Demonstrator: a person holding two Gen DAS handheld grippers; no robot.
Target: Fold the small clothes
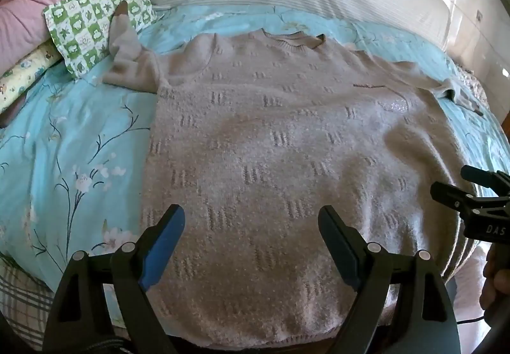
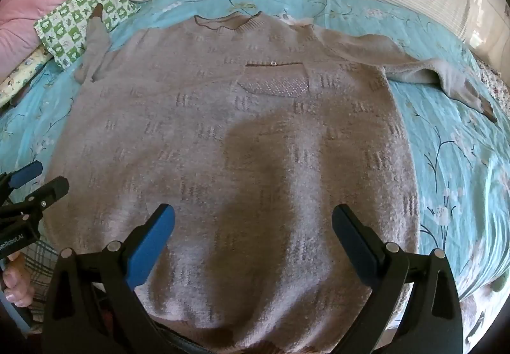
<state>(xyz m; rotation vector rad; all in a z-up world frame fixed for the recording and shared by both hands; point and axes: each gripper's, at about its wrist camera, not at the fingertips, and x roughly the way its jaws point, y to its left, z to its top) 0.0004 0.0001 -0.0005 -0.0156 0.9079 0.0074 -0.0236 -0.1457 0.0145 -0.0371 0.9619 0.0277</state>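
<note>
1. Your left gripper and right gripper both stand spread wide, with nothing between the fingers. Both hover tilted down over the hem end.
2. The sweater lies flat, face up, on the quilt, directly ahead of both grippers.
3. Its long axis runs away from you, hem near, collar far.
4. The left sleeve is bunched beside the pillow; the right sleeve lies outstretched. Each is nearer its own-side gripper.

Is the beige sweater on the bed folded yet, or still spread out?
Spread out. The sweater lies flat, front up, on the floral bedspread, pocket showing, with both sleeves out to the sides. No fold is visible.
</note>
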